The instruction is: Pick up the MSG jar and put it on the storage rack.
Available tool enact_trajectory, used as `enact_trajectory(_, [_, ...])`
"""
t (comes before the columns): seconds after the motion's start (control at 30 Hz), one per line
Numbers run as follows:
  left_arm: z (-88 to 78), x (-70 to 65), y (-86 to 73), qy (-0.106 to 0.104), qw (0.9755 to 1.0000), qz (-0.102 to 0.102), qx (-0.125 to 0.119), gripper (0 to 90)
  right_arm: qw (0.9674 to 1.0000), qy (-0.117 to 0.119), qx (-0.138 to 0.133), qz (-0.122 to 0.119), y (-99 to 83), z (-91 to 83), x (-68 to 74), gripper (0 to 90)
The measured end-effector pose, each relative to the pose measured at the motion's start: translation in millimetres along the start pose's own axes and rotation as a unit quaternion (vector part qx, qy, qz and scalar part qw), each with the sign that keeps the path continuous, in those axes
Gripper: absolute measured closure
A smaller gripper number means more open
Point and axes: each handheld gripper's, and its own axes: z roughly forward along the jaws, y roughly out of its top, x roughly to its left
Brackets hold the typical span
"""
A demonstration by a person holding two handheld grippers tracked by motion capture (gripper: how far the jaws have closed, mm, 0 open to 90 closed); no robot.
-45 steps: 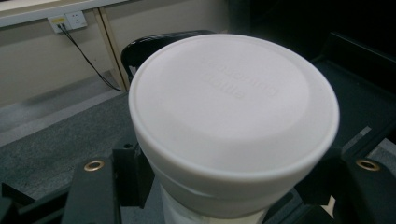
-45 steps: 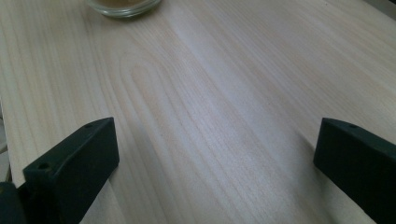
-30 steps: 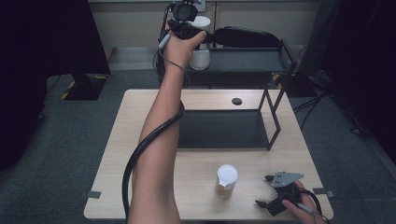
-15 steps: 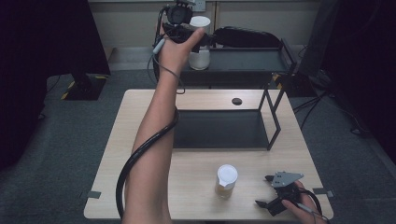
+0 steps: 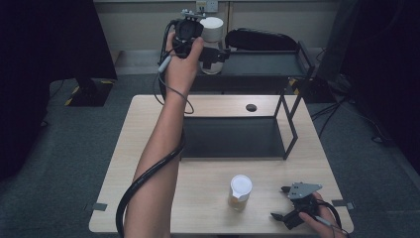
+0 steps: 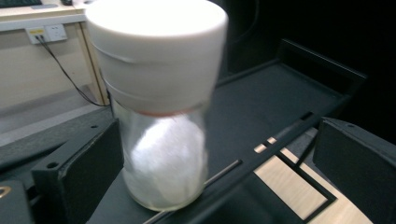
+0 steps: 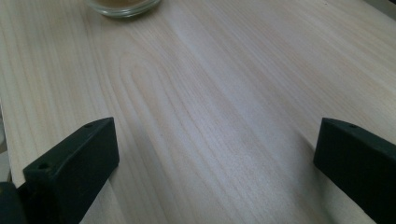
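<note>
Up at the far side, seen from the high view, the person's left arm stretches over the table [image 5: 148, 124] to the dark shelf [image 5: 267, 64] behind it, where the left gripper [image 5: 214, 55] sits at a white-lidded jar [image 5: 212, 43]. Its jaws have just been opening, with the jar between them. The jar stands upright on the shelf's left end, near a long black object lying on that shelf. Nearer, a black wire frame [image 5: 289, 119] stands on the tabletop, and a second jar with amber contents [image 5: 240, 192] stands in front of it, near the right gripper [image 5: 286, 217] resting at the front right corner.

Next, the left gripper view: the white-lidded jar [image 6: 161, 102] rises between two widely spread black jaws, closer to the left one, holding something white. Whether that left jaw brushes the glass is hard to say through the blur; the right one stands well clear.

Last, the right gripper view: both jaws spread wide over bare wood, nothing between them, with the base of the amber jar [image 7: 123, 7] at the top edge.
</note>
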Motion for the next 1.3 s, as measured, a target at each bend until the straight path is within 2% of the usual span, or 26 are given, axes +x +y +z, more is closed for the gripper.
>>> enact_trajectory(0.13, [-1.5, 0.0, -10.2, -0.009, 0.9999, -0.008, -0.004, 2.1, 1.0000, 0.000, 0.000, 0.000, 0.0, 0.0, 0.0, 0.0])
enact_trajectory(0.5, [0.1, -3.7, -34.9, -0.022, 0.9997, 0.010, 0.003, 2.7, 1.0000, -0.001, 0.001, 0.001, 0.2, -0.3, 0.4, 0.0])
enact_trajectory(0.77, [4.5, -5.1, -54.1, -0.033, 0.9994, 0.013, 0.003, 2.7, 1.0000, -0.001, 0.001, 0.002, 0.1, -0.3, 0.7, 0.0])
enact_trajectory(0.9, [6.1, -3.6, -63.2, -0.043, 0.9991, 0.006, 0.000, 2.7, 1.0000, -0.002, 0.000, 0.002, -0.1, -0.2, 0.8, 0.0])
enact_trajectory(0.97, [6.7, -4.6, -67.7, -0.043, 0.9990, 0.012, 0.000, 2.6, 1.0000, -0.002, 0.000, 0.002, -0.1, -0.2, 0.9, 0.0])
enact_trajectory(1.1, [8.4, -1.8, -77.9, -0.053, 0.9986, 0.000, -0.006, 2.6, 1.0000, -0.002, 0.000, 0.002, -0.1, -0.3, 1.0, 0.0])
enact_trajectory(1.3, [13.7, -2.5, -91.0, -0.057, 0.9984, 0.008, -0.004, 2.6, 1.0000, -0.002, 0.000, 0.002, -0.1, -0.3, 1.0, 0.0])
